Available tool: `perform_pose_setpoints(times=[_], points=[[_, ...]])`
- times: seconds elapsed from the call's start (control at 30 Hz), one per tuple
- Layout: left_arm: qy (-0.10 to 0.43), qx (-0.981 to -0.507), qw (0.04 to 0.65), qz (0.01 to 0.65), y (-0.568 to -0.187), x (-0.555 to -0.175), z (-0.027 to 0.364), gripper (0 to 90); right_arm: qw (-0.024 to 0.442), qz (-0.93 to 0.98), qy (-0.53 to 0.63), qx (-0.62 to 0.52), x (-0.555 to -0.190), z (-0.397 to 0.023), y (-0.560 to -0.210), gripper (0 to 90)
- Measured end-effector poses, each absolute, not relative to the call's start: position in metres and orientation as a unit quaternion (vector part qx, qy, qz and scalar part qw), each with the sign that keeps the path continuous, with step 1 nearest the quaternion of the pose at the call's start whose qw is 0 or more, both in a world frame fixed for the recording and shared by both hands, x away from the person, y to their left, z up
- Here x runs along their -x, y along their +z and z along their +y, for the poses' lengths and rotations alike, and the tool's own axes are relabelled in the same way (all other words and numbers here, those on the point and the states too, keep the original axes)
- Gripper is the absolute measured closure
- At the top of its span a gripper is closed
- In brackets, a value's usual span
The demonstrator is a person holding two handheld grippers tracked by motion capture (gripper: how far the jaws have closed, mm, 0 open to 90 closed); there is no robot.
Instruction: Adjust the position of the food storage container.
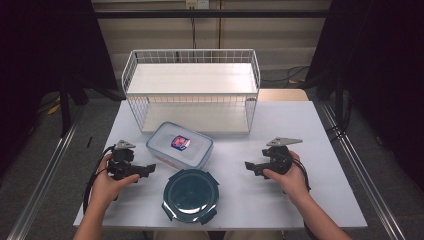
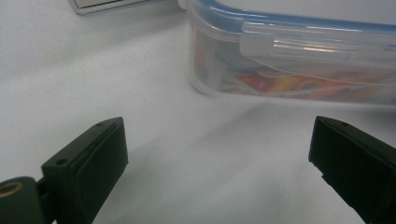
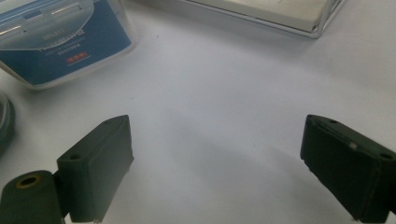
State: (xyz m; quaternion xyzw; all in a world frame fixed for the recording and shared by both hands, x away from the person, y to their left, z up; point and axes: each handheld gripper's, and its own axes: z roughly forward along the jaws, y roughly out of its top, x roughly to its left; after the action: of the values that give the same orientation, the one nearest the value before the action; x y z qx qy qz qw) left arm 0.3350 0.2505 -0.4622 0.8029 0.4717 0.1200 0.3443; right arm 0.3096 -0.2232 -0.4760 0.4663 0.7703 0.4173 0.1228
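A clear rectangular food box (image 1: pixel 180 144) with a blue-rimmed lid and a colourful label lies mid-table; it is also close ahead in the left gripper view (image 2: pixel 299 56) and at the upper left of the right gripper view (image 3: pixel 60 42). In front of it lies a dark teal round container (image 1: pixel 191 195) with clip tabs. My left gripper (image 1: pixel 149 169) rests on the table left of both, jaws wide open and empty (image 2: pixel 217 163). At the right of the table my right gripper (image 1: pixel 250 166) points toward the middle, open and empty too (image 3: pixel 217 158).
A white wire rack (image 1: pixel 192 90) with two shelves stands at the back of the white table (image 1: pixel 310 130). Its lower shelf edge (image 3: pixel 261 14) runs across the top of the right gripper view. Dark floor and metal rails flank the table.
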Motion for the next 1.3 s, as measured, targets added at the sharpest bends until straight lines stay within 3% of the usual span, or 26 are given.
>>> perform_pose_setpoints(times=[0.27,0.47,0.57,0.73,0.87,1.03,1.13,1.3], points=[[0.119,-0.800,0.350,0.473,-0.462,-0.335,0.251,4.7,0.123,0.770,0.417,-0.466,-0.309,-0.222,-0.476,9.0],[0.117,-0.800,0.346,0.476,-0.462,-0.336,0.252,10.4,0.123,0.771,0.417,-0.465,-0.309,-0.222,-0.476,9.0],[0.114,-0.795,0.351,0.481,-0.460,-0.337,0.254,28.8,0.123,0.770,0.418,-0.466,-0.309,-0.221,-0.476,9.0],[0.137,-0.793,0.340,0.486,-0.457,-0.341,0.256,40.8,0.124,0.769,0.419,-0.466,-0.308,-0.221,-0.476,9.0],[0.144,-0.785,0.322,0.509,-0.458,-0.350,0.265,61.5,0.123,0.769,0.418,-0.467,-0.307,-0.221,-0.476,9.0],[0.155,-0.770,0.326,0.526,-0.460,-0.363,0.271,79.6,0.123,0.769,0.418,-0.468,-0.306,-0.222,-0.477,9.0],[0.141,-0.767,0.341,0.525,-0.459,-0.369,0.271,88.1,0.123,0.767,0.420,-0.470,-0.304,-0.223,-0.476,9.0],[0.146,-0.762,0.353,0.522,-0.460,-0.377,0.265,90.0,0.123,0.766,0.419,-0.473,-0.301,-0.225,-0.477,9.0]])
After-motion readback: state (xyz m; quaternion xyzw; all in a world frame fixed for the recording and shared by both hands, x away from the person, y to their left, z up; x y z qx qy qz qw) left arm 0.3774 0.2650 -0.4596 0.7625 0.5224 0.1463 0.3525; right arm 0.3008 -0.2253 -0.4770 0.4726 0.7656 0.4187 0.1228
